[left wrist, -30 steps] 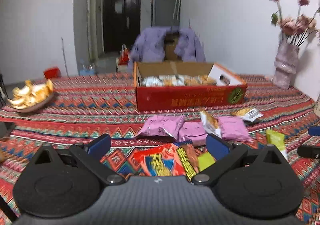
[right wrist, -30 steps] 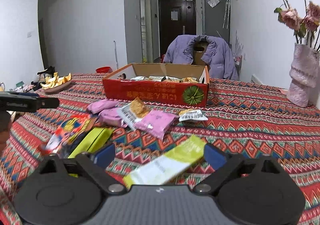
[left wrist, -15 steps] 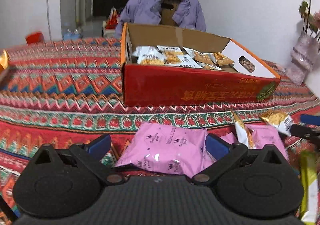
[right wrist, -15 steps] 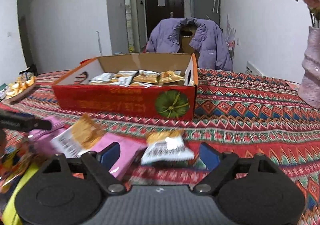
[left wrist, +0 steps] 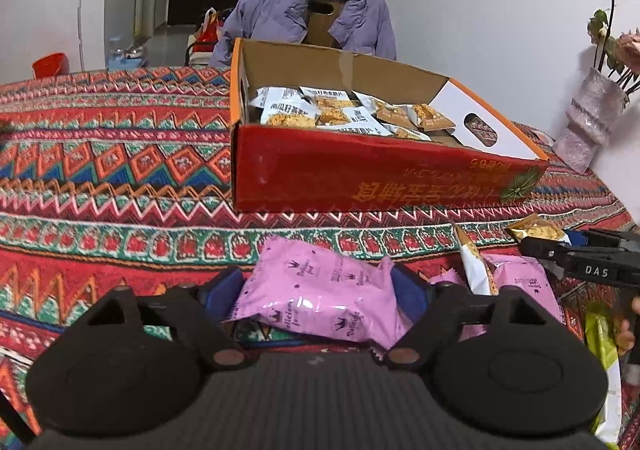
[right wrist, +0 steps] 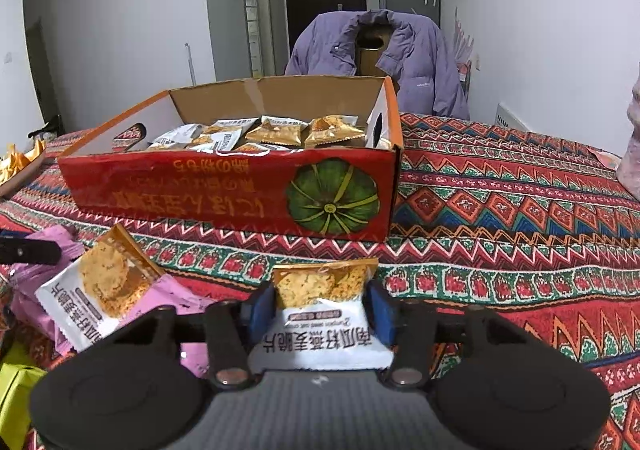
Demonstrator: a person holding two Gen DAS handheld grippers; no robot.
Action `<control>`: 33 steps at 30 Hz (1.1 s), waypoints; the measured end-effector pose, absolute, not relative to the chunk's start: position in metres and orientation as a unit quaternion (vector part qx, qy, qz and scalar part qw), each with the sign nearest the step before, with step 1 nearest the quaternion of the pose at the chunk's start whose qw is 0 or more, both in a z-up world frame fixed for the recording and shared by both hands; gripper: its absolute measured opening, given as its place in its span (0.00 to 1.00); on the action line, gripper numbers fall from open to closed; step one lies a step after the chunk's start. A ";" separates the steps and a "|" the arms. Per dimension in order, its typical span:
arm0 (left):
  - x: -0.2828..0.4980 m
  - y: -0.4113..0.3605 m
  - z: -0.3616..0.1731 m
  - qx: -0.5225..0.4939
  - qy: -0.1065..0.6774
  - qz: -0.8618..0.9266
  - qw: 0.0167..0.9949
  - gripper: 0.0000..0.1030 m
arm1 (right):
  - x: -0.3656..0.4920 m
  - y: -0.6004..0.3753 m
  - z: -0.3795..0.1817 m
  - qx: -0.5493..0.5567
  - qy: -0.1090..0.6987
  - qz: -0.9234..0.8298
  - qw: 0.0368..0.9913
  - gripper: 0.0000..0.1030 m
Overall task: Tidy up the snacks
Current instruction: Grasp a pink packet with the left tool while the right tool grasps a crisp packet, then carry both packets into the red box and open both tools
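Observation:
A pink snack packet [left wrist: 320,290] lies on the patterned tablecloth between the blue pads of my left gripper [left wrist: 318,290]. Its jaws are closing and both pads touch the packet's bunched edges. In the right wrist view my right gripper [right wrist: 318,310] is closing on a gold-and-white oat crisp packet [right wrist: 320,286], with a pad pressed on each side. The red cardboard box [left wrist: 360,185] [right wrist: 180,189] stands open just beyond, with several similar packets inside. A dark finger of the right gripper [left wrist: 580,258] shows at the right of the left wrist view.
Another oat crisp packet [right wrist: 100,286] leans on a second pink packet [left wrist: 520,282]. A yellow-green packet [left wrist: 600,342] lies at the right. A vase of flowers [left wrist: 592,117] stands far right, and a chair with a purple jacket [right wrist: 400,57] is behind the box.
Both grippers came forward and down towards the box. The left jaws narrowed around the pink packet; the right jaws narrowed around the oat crisp packet.

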State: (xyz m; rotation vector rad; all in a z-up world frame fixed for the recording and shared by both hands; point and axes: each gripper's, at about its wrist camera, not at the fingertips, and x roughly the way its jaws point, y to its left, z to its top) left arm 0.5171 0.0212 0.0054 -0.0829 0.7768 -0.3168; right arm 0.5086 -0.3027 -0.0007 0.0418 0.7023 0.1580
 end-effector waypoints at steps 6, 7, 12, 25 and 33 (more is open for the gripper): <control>0.493 0.025 0.028 -0.044 0.355 -0.150 0.922 0.73 | 0.490 -0.308 0.010 0.035 0.332 0.074 0.940 0.41; 0.485 0.027 0.035 -0.048 0.349 -0.148 0.924 0.73 | 0.484 -0.308 0.014 0.036 0.326 0.074 0.942 0.40; 0.432 0.033 0.065 -0.063 0.311 -0.138 0.938 0.73 | 0.442 -0.306 0.038 0.027 0.295 0.080 0.952 0.40; 0.285 0.020 0.112 -0.064 0.234 -0.115 0.963 0.73 | 0.301 -0.293 0.076 0.012 0.267 0.119 0.956 0.40; 0.254 -0.007 0.116 -0.064 0.229 -0.138 0.961 0.73 | 0.255 -0.294 0.075 0.004 0.263 0.138 0.955 0.40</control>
